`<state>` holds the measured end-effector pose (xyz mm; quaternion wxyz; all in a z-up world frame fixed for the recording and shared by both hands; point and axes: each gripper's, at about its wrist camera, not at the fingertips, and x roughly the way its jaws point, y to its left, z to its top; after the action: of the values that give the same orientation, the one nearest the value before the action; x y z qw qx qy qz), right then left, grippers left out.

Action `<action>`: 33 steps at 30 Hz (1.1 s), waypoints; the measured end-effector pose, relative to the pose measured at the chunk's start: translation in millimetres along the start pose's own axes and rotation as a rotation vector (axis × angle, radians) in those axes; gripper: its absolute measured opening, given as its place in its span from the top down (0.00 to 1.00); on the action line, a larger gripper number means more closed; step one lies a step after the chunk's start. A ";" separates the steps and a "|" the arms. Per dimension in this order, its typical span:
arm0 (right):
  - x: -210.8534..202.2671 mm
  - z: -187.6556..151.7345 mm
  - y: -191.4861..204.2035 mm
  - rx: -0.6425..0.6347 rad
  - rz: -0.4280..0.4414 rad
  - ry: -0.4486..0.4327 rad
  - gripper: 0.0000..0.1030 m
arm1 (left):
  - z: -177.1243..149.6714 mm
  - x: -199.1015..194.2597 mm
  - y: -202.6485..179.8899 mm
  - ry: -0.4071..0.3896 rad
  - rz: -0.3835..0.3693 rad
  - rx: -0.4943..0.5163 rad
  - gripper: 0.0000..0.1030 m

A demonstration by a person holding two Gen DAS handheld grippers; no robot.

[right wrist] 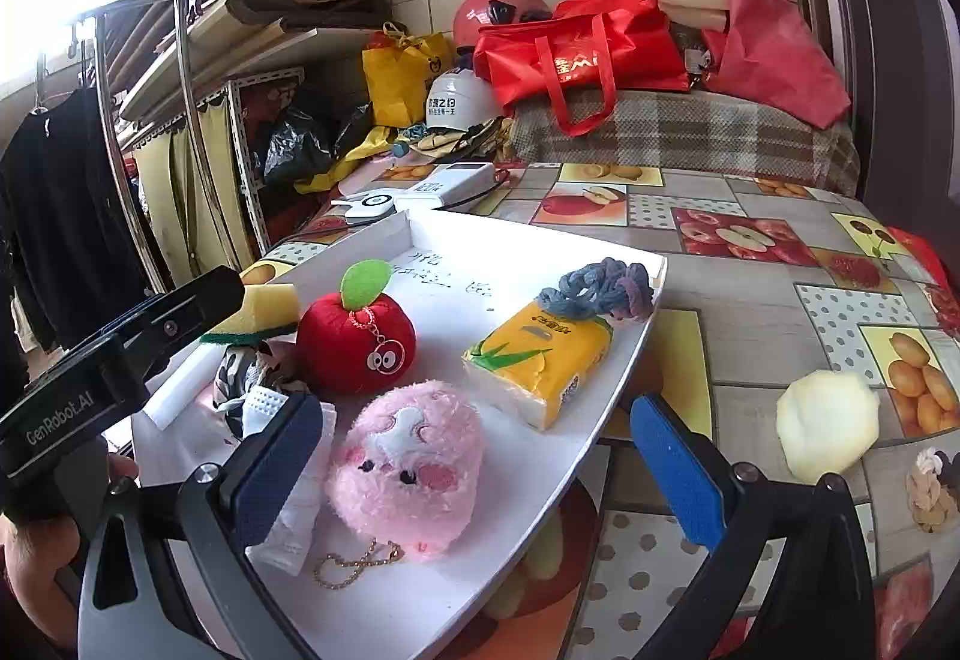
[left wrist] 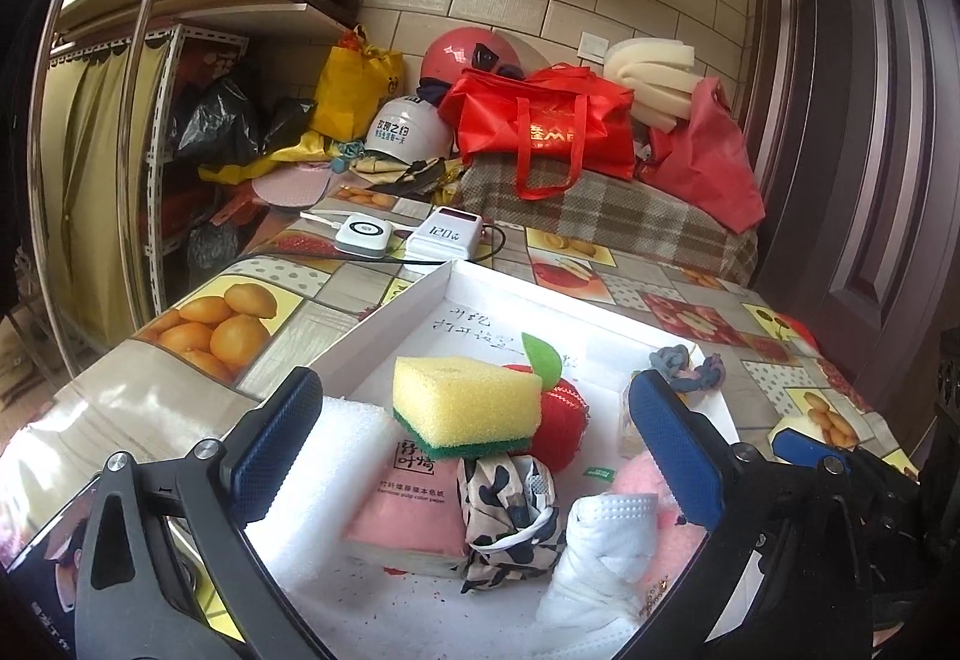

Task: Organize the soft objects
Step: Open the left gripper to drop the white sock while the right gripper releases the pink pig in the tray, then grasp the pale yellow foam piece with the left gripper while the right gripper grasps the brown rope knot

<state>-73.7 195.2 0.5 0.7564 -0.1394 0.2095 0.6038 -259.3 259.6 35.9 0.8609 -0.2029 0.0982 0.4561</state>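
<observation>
Lying in a shallow white tray [right wrist: 600, 444] on a glossy fruit-print tablecloth [right wrist: 762, 312], the soft things filled the middle of both frames: a fuzzy pink plush [right wrist: 408, 468] with a gold chain, a round red plush apple [right wrist: 354, 342] with a green felt leaf, a crinkly yellow tissue pack [right wrist: 540, 360] with a knot of grey-purple yarn [right wrist: 600, 288] touching its far end, a porous yellow sponge [left wrist: 465, 399] backed in green scouring pad, a pink tissue pack [left wrist: 414, 510], a black-and-white patterned cloth bundle [left wrist: 510, 516], a folded white face mask [left wrist: 606, 552] and a white foam block [left wrist: 342, 450]. At right of the right wrist frame a pale rounded foam lump [right wrist: 828, 426] sat on the cloth outside the tray. The left gripper [left wrist: 474, 456] stood spread wide, its blue textured pads either side of the pile and gripping nothing. The right gripper [right wrist: 480, 468] was equally wide, the pink plush between its pads but not pinched; the left pad lay near the mask, contact unclear
</observation>
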 end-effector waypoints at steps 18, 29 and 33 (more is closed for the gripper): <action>-8.1 0.5 -1.1 0.012 -0.012 -0.034 0.00 | -1.2 -1.1 -1.6 -0.008 0.004 0.008 0.00; -54.6 -11.4 -24.9 0.074 -0.024 -0.191 0.00 | -9.2 -20.6 -31.1 -0.072 -0.010 0.128 0.00; -89.3 -18.9 -48.3 0.082 -0.128 -0.301 0.00 | -13.2 -25.2 -44.9 -0.078 -0.060 0.165 0.00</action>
<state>-45.9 98.9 25.3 0.8212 -0.0296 0.1091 0.5593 -236.2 212.5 44.7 0.8911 -0.1165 0.0957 0.4280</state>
